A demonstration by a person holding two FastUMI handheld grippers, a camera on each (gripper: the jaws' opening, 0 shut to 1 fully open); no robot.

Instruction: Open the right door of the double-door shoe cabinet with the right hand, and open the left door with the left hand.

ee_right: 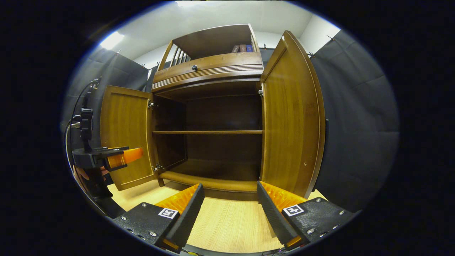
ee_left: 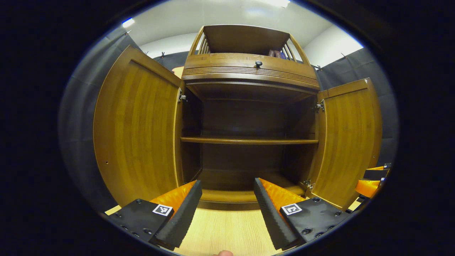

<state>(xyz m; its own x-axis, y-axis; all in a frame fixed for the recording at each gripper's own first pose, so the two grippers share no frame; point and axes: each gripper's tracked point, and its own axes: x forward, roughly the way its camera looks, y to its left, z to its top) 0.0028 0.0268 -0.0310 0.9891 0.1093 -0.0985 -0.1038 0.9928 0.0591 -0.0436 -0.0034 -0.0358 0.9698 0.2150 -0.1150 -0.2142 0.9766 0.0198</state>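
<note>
In the left gripper view the left gripper [ee_left: 227, 209] sits nearest, fingers spread apart with nothing between them, over a bare stretch of pale wood floor [ee_left: 227, 231]. Past the fingertips stands the cabinet [ee_left: 249, 76] with both doors swung out. The left door [ee_left: 137, 128] opens toward the camera, its free edge near the left finger; the right door [ee_left: 350, 142] is swung out too, its lower edge just behind the right finger. Between the two doors the opening is wide and unobstructed.

In the right gripper view the right gripper [ee_right: 229, 213] is likewise spread and holds nothing, with floor open ahead up to the cabinet's base.

Count: two doors, one inner shelf [ee_left: 249, 140], two compartments, one knob [ee_left: 258, 63] on the drawer front above, and three books [ee_right: 242, 48] in the open top rack.
</note>
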